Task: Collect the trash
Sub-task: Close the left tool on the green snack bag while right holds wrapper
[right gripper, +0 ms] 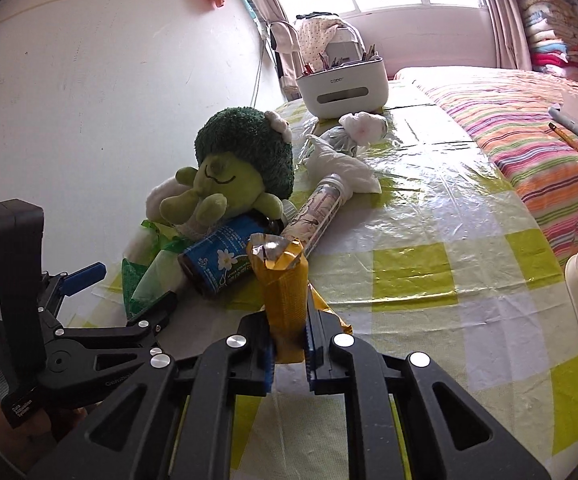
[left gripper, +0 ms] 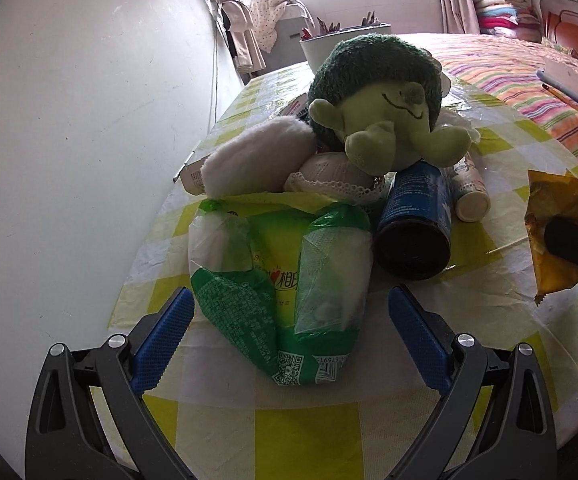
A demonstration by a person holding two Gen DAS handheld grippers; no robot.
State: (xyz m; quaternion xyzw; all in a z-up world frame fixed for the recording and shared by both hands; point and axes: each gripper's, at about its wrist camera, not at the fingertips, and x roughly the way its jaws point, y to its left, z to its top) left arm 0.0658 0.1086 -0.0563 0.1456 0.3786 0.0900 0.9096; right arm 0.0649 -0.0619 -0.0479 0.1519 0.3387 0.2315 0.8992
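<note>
Pinching one yellow wrapper (right gripper: 285, 300), right tongs (right gripper: 289, 344); one green pack (left gripper: 281, 280) between left tongs (left gripper: 289, 320)

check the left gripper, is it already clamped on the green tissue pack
No: the left gripper stands wide open, its blue pads clear of the green tissue pack lying between them.

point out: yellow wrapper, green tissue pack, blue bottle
yellow wrapper (right gripper: 285, 300), right wrist view, on its body just above the shut right tool
green tissue pack (left gripper: 281, 276), left wrist view, on its printed front
blue bottle (left gripper: 415, 216), left wrist view, on its label side
</note>
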